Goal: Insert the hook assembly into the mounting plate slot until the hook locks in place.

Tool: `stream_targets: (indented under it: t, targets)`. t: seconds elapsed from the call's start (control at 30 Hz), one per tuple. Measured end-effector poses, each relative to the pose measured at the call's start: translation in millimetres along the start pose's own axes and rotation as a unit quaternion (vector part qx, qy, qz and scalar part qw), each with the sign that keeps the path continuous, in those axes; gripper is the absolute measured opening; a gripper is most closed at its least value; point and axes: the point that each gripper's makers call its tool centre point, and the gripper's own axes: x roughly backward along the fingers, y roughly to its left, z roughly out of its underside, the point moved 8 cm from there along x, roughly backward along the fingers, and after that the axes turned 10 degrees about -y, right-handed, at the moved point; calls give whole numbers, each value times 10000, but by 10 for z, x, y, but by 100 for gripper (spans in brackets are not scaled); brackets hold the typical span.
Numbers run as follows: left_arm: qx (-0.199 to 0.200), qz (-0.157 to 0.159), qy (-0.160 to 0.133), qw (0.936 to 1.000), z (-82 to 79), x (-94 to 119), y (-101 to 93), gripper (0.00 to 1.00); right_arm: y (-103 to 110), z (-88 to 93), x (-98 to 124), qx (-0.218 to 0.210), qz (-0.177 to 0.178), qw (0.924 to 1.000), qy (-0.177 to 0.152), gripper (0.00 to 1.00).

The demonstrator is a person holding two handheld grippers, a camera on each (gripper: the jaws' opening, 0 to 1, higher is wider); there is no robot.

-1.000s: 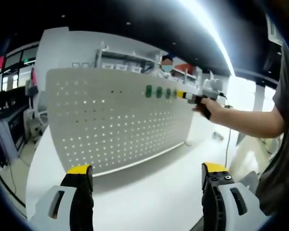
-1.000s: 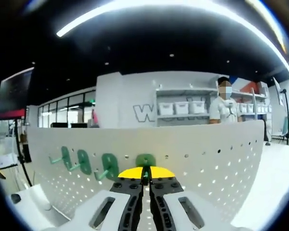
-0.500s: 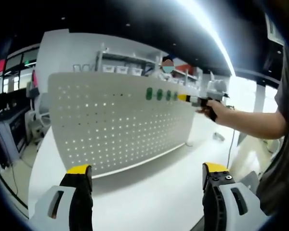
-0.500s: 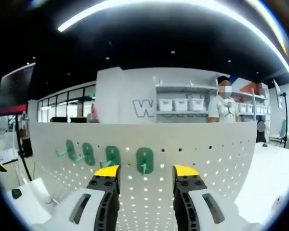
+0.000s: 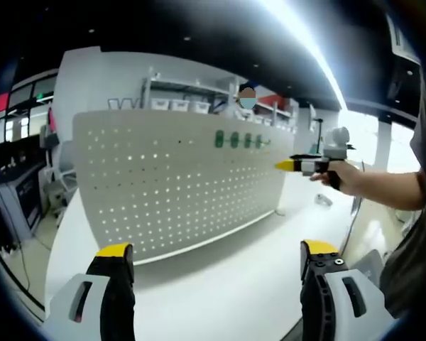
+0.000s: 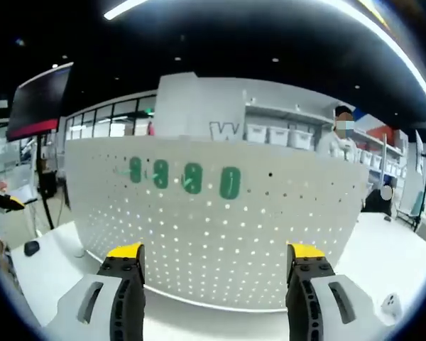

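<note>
A white perforated mounting plate (image 5: 177,177) stands upright on the white table (image 5: 220,284). Several green hooks (image 5: 238,140) hang in a row near its top edge. In the right gripper view the same plate (image 6: 213,234) faces me, and the nearest green hook (image 6: 229,182) sits seated in its holes. My right gripper (image 6: 216,252) is open, empty and well back from the plate. In the left gripper view a hand holds that right gripper (image 5: 284,165) off the plate's right end. My left gripper (image 5: 216,256) is open over the table with nothing between its jaws.
Behind the plate a person stands by shelves with white bins (image 6: 270,133). A dark screen (image 6: 39,99) hangs at the left. A small dark object (image 6: 32,248) lies on the table near the plate's left end. A cable (image 5: 337,213) hangs by the person's arm.
My right gripper opened, let go of the green hook, which stays on the plate, and drew back from the plate. My left gripper has hardly moved.
</note>
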Motion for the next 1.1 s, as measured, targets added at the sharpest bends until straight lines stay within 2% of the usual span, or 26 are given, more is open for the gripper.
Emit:
stream_targets:
  t: [0.13,0.33,0.4,0.43,0.47,0.57,0.73,1.1]
  targets:
    - [13,24,35,10000,15,2,-16,100,50,137,239,-81,-32,9995,320,87]
    - [12,93,69,9999,40,8,-67,100,134,248,568,-136,17,9990,418,90]
    - [85,108,80,9999,44,15,-83,100,144,294,668,111,78,9984,555,90]
    - [135,138,39,9998,32,21,-94,100,137,293,734,379,182,9971,635,91]
    - [278,186,-92,9994,2,27,-118,100,140,297,768,421,207,9966,678,92]
    - [245,157,-94,9995,-11,57,-112,100,159,306,858,227,215,9978,583,96]
    - [190,170,26,9997,27,105,-113,100,197,374,964,64,198,9970,744,100]
    - [147,143,157,9997,123,226,-124,100,236,523,1277,-288,128,9939,1059,100]
